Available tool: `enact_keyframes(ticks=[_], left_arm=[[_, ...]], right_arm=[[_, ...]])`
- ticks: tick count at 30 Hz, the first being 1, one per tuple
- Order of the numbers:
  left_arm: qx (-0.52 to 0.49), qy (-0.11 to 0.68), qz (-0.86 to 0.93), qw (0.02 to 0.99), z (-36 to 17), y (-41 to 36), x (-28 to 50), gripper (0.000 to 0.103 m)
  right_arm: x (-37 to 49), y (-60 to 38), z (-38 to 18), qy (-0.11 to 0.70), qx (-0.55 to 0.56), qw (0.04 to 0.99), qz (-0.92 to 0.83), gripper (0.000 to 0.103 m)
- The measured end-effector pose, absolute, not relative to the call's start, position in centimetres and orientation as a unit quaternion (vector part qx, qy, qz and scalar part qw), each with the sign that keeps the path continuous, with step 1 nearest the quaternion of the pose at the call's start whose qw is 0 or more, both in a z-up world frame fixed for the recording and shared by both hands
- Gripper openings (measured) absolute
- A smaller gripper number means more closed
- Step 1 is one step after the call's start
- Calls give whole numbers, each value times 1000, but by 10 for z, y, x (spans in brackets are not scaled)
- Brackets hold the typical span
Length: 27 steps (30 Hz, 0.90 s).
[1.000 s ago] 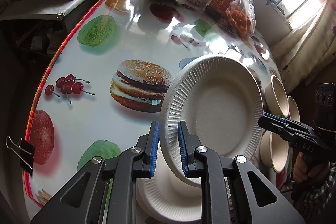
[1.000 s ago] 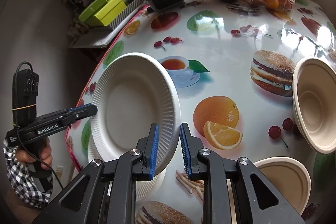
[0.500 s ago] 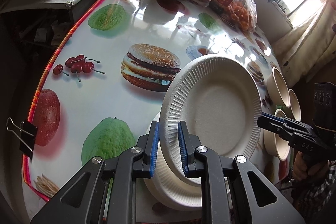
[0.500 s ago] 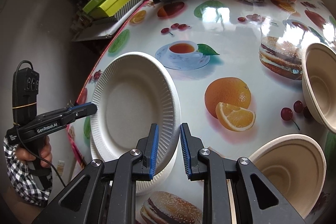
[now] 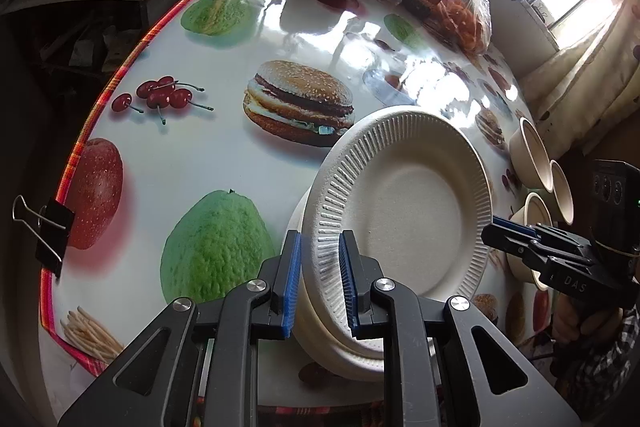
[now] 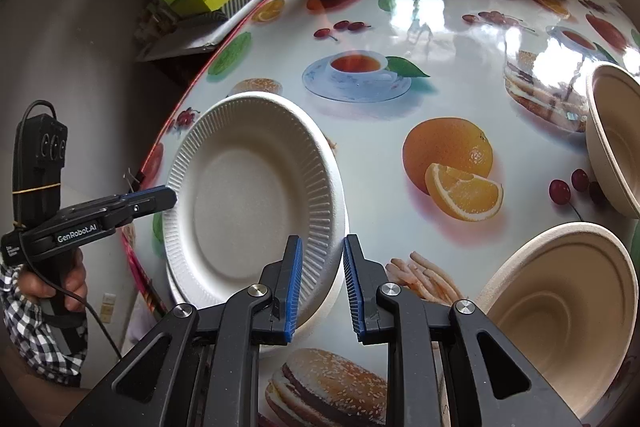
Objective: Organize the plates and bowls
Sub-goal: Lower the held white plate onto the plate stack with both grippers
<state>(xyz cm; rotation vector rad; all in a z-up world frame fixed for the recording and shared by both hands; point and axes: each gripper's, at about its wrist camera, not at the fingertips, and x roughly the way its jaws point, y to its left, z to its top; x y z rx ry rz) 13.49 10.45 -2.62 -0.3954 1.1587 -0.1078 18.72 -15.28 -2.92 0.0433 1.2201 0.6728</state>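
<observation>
Left claw (image 5: 318, 281) clamped on plate (image 5: 404, 203) rim, right claw (image 6: 320, 285) clamped on opposite rim. Held tilted over stack (image 5: 340, 351) on counter (image 5: 200, 147).

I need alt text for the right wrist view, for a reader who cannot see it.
Both grippers, the right gripper and the left gripper, pinch opposite rims of a white paper plate above a plate stack. Two beige bowls sit right on the food-print tablecloth.
</observation>
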Motion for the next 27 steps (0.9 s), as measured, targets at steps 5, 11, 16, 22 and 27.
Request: enact_keyframes(ticks=[5,11,16,22,27], left_arm=[[-187,546,-49,815,-28,105,130,19],[-187,549,-48,813,-31,103,127,19],[-187,554,-44,810,-35,103,125,19],[-187,554,-42,810,-36,103,124,19],[-185,552,-41,812,-36,104,123,19]], right_arm=[[182,-150,-32,563,14,766,310,20],[177,-149,-33,564,4,765,309,20],[175,-146,-37,567,1,765,307,20],[173,-144,-38,565,-2,765,308,22],[172,-143,-39,564,-5,767,307,23]])
